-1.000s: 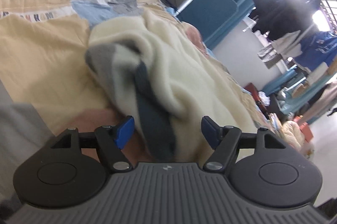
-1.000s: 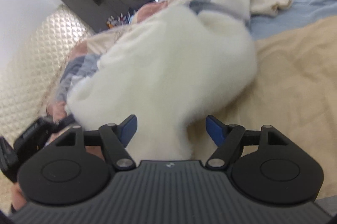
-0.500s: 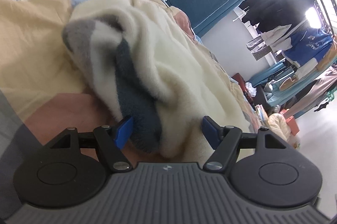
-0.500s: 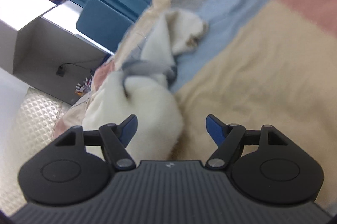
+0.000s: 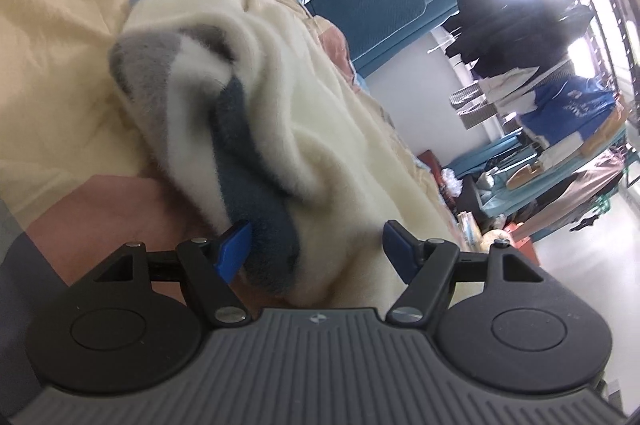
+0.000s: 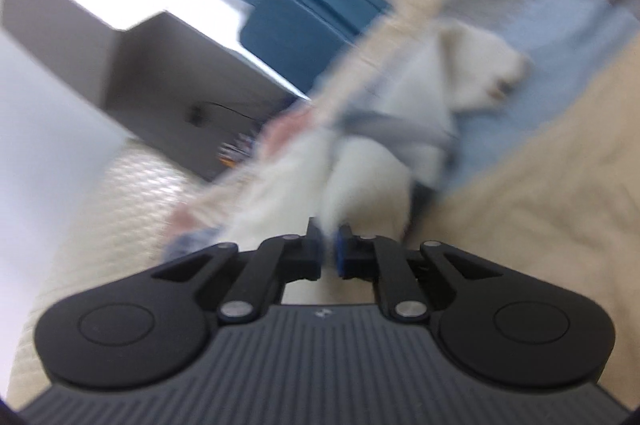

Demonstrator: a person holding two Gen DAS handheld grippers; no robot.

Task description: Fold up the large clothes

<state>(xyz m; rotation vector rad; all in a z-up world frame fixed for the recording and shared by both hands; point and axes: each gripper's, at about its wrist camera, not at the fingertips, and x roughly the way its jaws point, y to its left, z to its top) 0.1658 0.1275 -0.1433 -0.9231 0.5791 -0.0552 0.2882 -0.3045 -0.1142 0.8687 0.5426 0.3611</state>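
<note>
A cream fleece garment (image 5: pixel 320 129) with grey and dark blue bands lies bunched on the patchwork bedspread (image 5: pixel 60 73). My left gripper (image 5: pixel 316 249) is open, its blue fingertips (image 5: pixel 234 245) standing either side of the garment's dark blue fold. In the blurred right wrist view, my right gripper (image 6: pixel 329 253) is shut on a white edge of the same garment (image 6: pixel 372 169), which stretches away over the bedspread (image 6: pixel 540 209).
A blue padded chair (image 5: pixel 372 5) and a grey desk (image 6: pixel 120 57) stand beyond the bed. A rack of hanging clothes (image 5: pixel 540 45) and clutter fill the room at the right. A quilted cream headboard (image 6: pixel 132 193) is at the left.
My right gripper has closed on the garment's edge after swinging left. My left gripper has crept closer to the bunched garment and stays open.
</note>
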